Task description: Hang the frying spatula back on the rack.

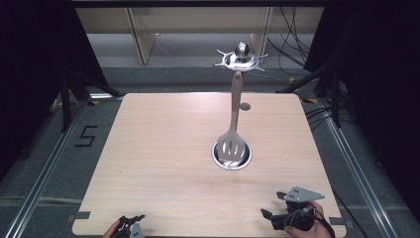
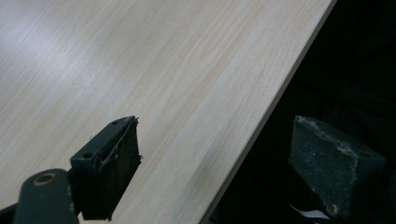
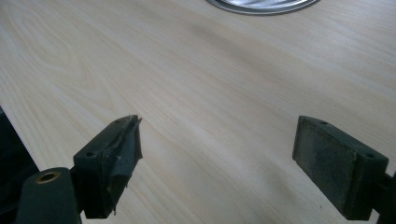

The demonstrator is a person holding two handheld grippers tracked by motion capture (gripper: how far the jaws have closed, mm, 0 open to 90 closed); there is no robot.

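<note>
A pale wooden table (image 1: pixel 163 163) stands in a dark, curtained space with cables on the grey floor behind it. In the high view, a slotted spatula (image 1: pixel 232 141) rests with its head in a small round metal bowl (image 1: pixel 246 159) right of the table's centre; its long handle runs away from the person toward the far edge. Beyond that edge sits a shiny metal stand (image 1: pixel 241 58). The right gripper (image 1: pixel 277 210) is held at the near right corner, the left gripper (image 1: pixel 130 225) at the near edge farther left. The bowl lies ahead and slightly left of the right gripper, which is likely the nearer one.

In the left gripper view, the left gripper's (image 2: pixel 215 163) jaws stand wide apart with nothing between them, straddling the table's edge, one pad over wood and one over darkness.

In the right gripper view, the right gripper's (image 3: pixel 217 161) jaws are likewise spread and empty above bare wood, and the bowl's rim (image 3: pixel 261 5) shows straight ahead at the top, well apart from the pads.
</note>
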